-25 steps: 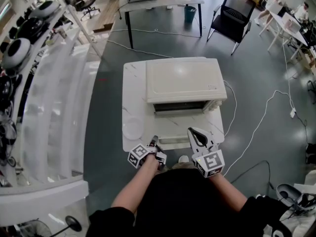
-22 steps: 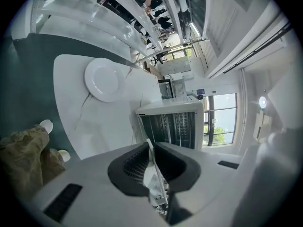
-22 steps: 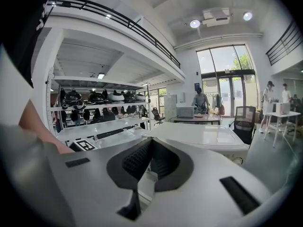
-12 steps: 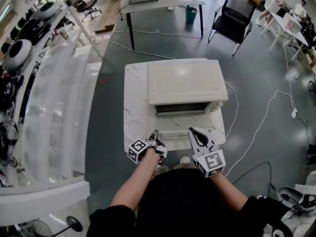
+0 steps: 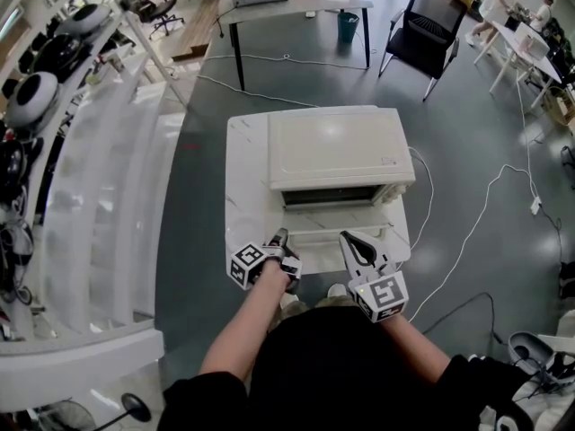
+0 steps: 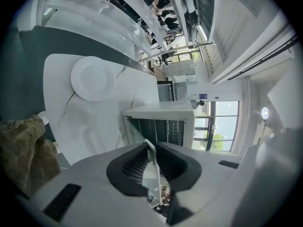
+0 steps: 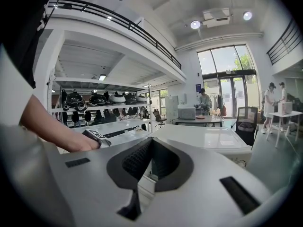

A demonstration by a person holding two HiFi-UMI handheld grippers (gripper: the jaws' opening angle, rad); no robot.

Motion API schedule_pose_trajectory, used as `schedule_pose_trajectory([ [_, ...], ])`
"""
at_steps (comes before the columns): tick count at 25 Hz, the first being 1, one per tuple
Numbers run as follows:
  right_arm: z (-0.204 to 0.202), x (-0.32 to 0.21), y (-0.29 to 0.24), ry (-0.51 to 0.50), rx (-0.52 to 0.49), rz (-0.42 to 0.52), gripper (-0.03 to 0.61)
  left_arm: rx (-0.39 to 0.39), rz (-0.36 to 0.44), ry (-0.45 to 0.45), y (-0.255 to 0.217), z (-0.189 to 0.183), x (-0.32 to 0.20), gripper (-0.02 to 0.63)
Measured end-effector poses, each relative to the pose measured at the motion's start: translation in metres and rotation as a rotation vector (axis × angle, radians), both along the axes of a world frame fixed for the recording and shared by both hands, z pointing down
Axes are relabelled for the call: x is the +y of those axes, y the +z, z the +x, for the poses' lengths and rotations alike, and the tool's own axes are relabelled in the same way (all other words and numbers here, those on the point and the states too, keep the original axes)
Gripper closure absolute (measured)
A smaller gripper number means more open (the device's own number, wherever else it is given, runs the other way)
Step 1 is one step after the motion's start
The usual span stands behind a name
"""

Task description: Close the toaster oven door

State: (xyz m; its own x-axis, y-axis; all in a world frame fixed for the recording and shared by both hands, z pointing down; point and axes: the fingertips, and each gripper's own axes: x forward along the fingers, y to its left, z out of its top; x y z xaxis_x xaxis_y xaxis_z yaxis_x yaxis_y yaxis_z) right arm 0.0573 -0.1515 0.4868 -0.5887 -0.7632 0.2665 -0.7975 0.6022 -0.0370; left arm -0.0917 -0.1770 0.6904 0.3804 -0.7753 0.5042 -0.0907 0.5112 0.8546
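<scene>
My left gripper (image 6: 149, 144) clamps the toaster oven door (image 6: 153, 174) by its edge (jaws just eased wider); my right gripper (image 7: 150, 140) is closed, empty.

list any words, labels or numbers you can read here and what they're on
Nothing can be read in any view.
Small mark near the right corner of the toaster oven top: too small to read.
Blue wall sign beside the windows: too blurred to read.
</scene>
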Motion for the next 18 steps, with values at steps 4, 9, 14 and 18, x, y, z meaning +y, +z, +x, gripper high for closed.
schedule_pose_trajectory([
  [4,0.003,0.001,-0.002,0.001,-0.004,0.003,0.558,0.011,-0.001,-0.011,-0.003,0.002,-0.006,0.546],
  [9,-0.001,0.000,-0.001,-0.002,-0.001,0.006,0.558,0.032,-0.007,-0.043,-0.006,-0.002,-0.015,0.543],
  [14,0.006,0.001,0.000,0.010,0.001,0.007,0.558,0.047,-0.001,-0.054,-0.013,-0.001,-0.025,0.541],
  [18,0.013,0.001,-0.004,0.031,-0.034,0.014,0.558,0.047,0.016,-0.068,-0.018,-0.001,-0.036,0.540],
])
